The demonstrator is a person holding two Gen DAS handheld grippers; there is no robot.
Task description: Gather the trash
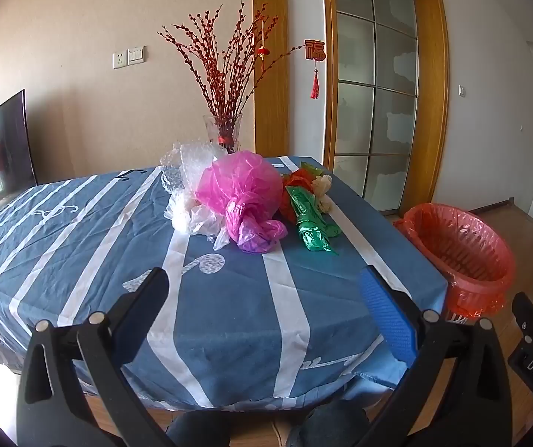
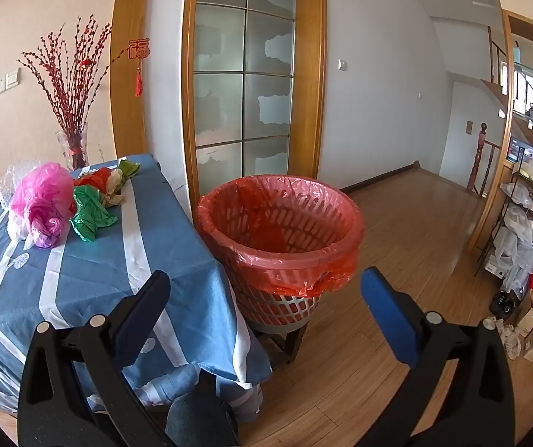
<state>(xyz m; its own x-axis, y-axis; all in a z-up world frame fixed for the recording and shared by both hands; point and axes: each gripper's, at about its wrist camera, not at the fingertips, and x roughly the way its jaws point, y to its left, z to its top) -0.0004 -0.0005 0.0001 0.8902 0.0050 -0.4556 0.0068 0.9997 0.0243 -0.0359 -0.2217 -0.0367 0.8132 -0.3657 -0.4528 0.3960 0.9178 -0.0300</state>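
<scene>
Both the left tongs (image 1: 264, 290) and right tongs (image 2: 266, 292) gape wide, gripping nothing. Ahead of the left tongs, crumpled plastic trash (image 1: 242, 195) sits on the desk (image 1: 229, 316); the lined bin (image 2: 279, 223) stands just beyond the right tongs, beside the desk.

Left wrist view: from near table (image 1: 229, 316) edge, facing across it toward far wall. Right wrist view: further right, facing the lined bin (image 2: 281, 231) close by. Shared: table corner, pink bag (image 1: 244, 193), bin.
</scene>
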